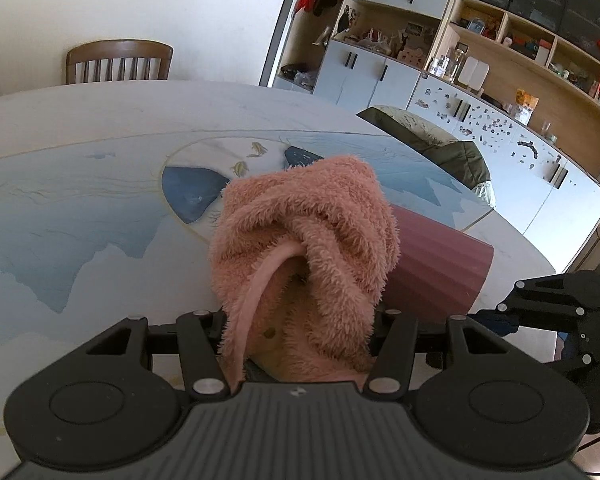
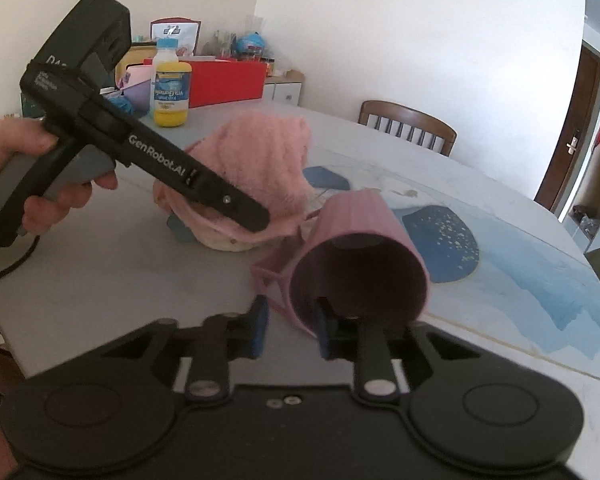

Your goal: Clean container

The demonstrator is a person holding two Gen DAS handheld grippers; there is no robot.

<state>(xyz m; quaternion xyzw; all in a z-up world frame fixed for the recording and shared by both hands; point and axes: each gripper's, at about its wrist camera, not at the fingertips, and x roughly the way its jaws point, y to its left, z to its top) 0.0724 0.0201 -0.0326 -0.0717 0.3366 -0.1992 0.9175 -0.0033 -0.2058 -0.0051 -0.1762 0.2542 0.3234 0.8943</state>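
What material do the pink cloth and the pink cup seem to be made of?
Pink cloth: soft, fluffy fleece or terry, judging by its fuzzy pile and limp folds. Pink cup: probably matte plastic; its ribbed wall is rigid and shows no gloss.

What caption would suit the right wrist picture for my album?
Right hand-held gripper pinches the rim of a tipped pink ribbed cup while the left hand-held gripper brings a pink fluffy towel.

The pale blue-patterned tabletop (image 2: pixel 520 240) lies open to the right of the ribbed mauve plastic cup (image 2: pixel 364 248). Left of the cup, passage is blocked by the fluffy pink towel (image 2: pixel 260 160) and the left gripper (image 2: pixel 236 208) clamping it. Far left corner is obstructed by a yellow bottle (image 2: pixel 172 92) and red box (image 2: pixel 226 78).
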